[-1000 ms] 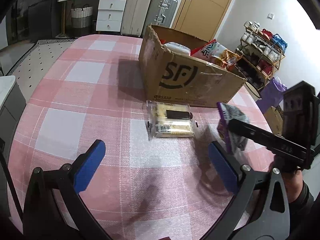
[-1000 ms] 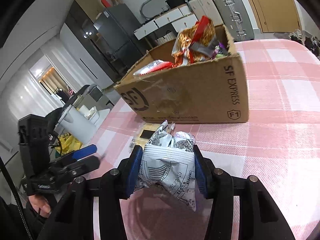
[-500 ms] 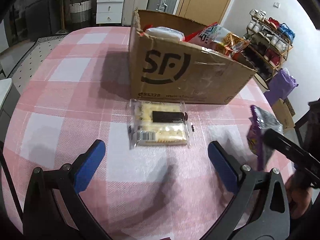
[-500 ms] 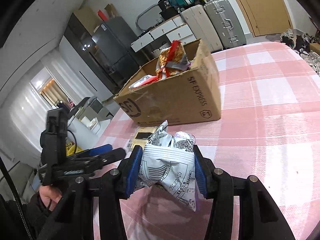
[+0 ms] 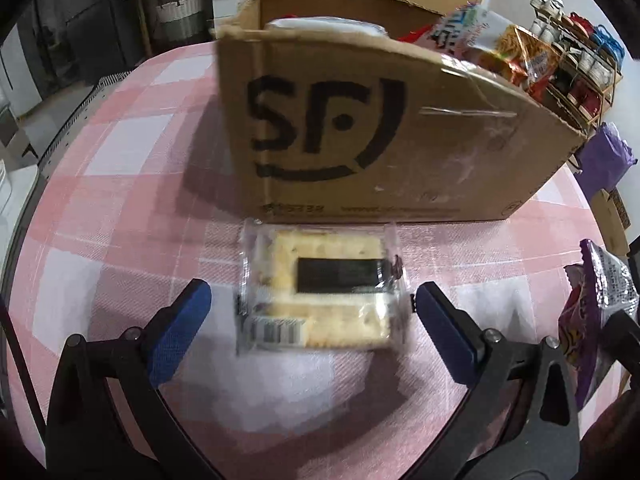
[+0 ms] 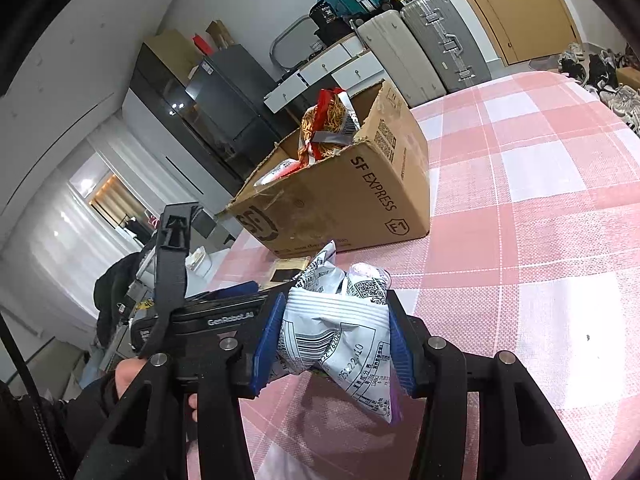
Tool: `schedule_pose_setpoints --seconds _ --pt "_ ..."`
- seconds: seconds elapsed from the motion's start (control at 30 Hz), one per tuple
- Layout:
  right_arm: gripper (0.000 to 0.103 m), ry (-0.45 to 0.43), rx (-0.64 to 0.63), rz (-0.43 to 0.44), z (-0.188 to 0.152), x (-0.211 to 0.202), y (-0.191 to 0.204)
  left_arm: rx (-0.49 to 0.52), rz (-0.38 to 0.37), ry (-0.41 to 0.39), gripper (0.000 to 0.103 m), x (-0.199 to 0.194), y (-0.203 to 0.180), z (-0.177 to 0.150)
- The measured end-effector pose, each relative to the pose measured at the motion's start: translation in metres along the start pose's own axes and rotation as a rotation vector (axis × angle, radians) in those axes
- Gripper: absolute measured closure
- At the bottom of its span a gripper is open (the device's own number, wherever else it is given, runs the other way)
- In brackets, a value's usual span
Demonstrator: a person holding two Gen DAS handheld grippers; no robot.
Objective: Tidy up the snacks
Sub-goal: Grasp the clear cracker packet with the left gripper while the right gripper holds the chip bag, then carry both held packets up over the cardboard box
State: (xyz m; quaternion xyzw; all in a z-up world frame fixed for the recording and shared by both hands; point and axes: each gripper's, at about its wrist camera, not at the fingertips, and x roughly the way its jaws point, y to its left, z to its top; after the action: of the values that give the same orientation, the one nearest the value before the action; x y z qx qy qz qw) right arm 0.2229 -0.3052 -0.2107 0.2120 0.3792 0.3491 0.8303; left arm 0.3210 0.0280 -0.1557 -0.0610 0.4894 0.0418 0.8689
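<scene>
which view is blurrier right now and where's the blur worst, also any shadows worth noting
Left wrist view is blurrier: the cracker packet and tablecloth smear, and the cardboard box casts a dark shadow to its left. Right wrist view is sharp; print on the held snack bag is readable, its shadow beneath.

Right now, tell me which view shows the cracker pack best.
Left wrist view: the cracker pack lies whole between the open left gripper fingers, before the box. Right wrist view shows only a sliver behind the held bag.
</scene>
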Motion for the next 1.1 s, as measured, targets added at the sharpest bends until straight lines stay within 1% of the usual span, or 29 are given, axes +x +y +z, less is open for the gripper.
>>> schedule_pose_setpoints --seconds 0.07,0.1,0.2,0.27,0.3,0.37,0.4,0.43,0.5,0.73,0.8,0.87,0.93,1.1 --pt "0.054 -0.002 0.005 0.009 0.0 0.0 -0.001 0.037 0.053 0.0 0.0 0.006 -0.009 0.002" --pt "0.054 -0.005 0.009 0.013 0.0 -0.001 -0.003 0.041 0.052 -0.009 0.0 0.006 -0.011 0.003" --pt "0.054 -0.007 0.02 0.025 0.001 -0.001 -0.005 0.029 0.045 0.001 0.003 0.007 -0.013 0.006" --pt "0.054 -0.01 0.024 0.029 0.001 -0.002 -0.006 0.04 0.035 -0.007 0.011 0.005 -0.015 0.008" --pt "0.054 -0.011 0.025 0.032 0.001 -0.003 -0.006 0.044 0.033 -0.015 0.021 0.003 -0.016 0.008" --pt "0.054 -0.011 0.023 0.035 0.001 -0.002 -0.005 0.046 0.02 -0.019 0.035 0.001 -0.015 0.01" --pt "0.054 -0.011 0.022 0.036 0.001 -0.002 -0.005 0.043 0.006 -0.025 0.045 -0.002 -0.014 0.012" --pt "0.054 -0.012 0.021 0.035 0.0 -0.002 -0.005 0.036 -0.011 -0.022 0.047 -0.003 -0.011 0.01" --pt "0.054 -0.015 0.02 0.034 0.0 -0.003 -0.004 0.034 -0.045 -0.018 0.048 -0.006 -0.006 0.01" --pt "0.054 -0.021 0.019 0.013 -0.001 -0.006 -0.001 0.047 -0.066 -0.017 0.048 -0.01 -0.006 0.01" --pt "0.054 -0.022 0.013 0.007 -0.001 -0.008 0.001 0.043 -0.076 -0.015 0.048 -0.016 -0.007 0.003" --pt "0.054 -0.023 0.006 0.003 0.0 -0.009 0.004 0.042 -0.089 -0.013 0.048 -0.022 0.0 -0.009" --pt "0.054 -0.025 -0.002 -0.002 0.001 -0.011 0.007 0.049 -0.088 -0.013 0.048 -0.027 0.0 -0.014" --pt "0.054 -0.03 -0.013 -0.008 0.002 -0.015 0.015 0.066 -0.106 -0.05 0.048 -0.05 -0.004 -0.026"
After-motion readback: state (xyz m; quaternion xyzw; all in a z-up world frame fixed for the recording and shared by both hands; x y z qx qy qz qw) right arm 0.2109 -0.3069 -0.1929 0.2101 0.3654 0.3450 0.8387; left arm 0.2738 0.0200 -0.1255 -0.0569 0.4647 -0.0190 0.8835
